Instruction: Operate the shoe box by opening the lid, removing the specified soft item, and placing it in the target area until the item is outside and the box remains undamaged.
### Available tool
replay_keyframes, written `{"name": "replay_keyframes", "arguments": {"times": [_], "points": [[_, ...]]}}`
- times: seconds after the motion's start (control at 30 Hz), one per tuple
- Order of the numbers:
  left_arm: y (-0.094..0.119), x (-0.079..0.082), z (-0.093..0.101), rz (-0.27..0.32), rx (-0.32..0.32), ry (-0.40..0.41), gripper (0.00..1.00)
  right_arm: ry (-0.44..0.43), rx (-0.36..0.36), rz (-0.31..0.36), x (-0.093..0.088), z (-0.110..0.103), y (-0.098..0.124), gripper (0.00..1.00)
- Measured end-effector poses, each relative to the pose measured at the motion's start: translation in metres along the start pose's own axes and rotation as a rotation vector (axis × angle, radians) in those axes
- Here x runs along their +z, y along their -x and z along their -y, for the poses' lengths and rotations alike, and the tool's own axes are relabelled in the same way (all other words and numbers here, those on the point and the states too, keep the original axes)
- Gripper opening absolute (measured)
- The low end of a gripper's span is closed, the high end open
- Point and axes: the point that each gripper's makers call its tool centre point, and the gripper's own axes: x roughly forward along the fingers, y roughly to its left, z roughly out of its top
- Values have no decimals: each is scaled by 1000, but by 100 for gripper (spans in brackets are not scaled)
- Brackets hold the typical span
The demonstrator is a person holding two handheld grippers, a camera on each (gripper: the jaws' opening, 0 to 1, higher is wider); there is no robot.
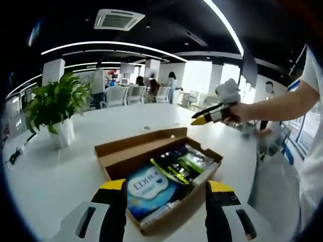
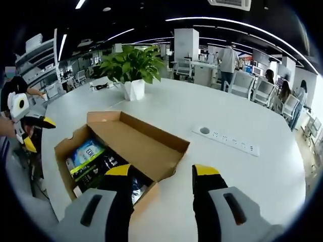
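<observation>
1. My left hand-held gripper (image 1: 165, 194) sits at the bottom of the left gripper view, jaws parted and empty, straddling the near corner of the shoe box (image 1: 157, 174).
2. My right hand-held gripper (image 2: 162, 179) rises at the bottom of the right gripper view, jaws spread, nothing between them, hovering over the box's near edge.
3. The box rests on the white worktop (image 2: 166, 111) with its lid (image 2: 139, 136) already folded open.
4. Inside I see packets: a blue one (image 1: 149, 187) lower centre, a green and black one (image 1: 184, 162) just beside it. Which is the specified soft item, I can't tell yet.
5. Risk one: I pinch the thin cardboard wall instead of a packet and tear or crease it.
6. Risk two: the packets lie touching, so a grab may lift two, or drag the light box across the worktop.
7. Risk three: glossy wrap may slip from the jaws mid-lift.
8. The potted plant (image 2: 130, 68), upper centre, and the socket strip (image 2: 227, 139), centre right, stand well apart from the box.
</observation>
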Motion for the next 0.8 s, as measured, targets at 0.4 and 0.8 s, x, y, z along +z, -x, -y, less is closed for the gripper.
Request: {"name": "replay_keyframes", "arguments": {"times": [0.4, 0.8], "points": [[-2, 9, 5, 4, -8, -14, 63, -2, 37, 4, -7, -20, 18, 45], [-11, 6, 10, -34, -19, -5, 62, -4, 68, 0, -18, -34, 31, 44]]}}
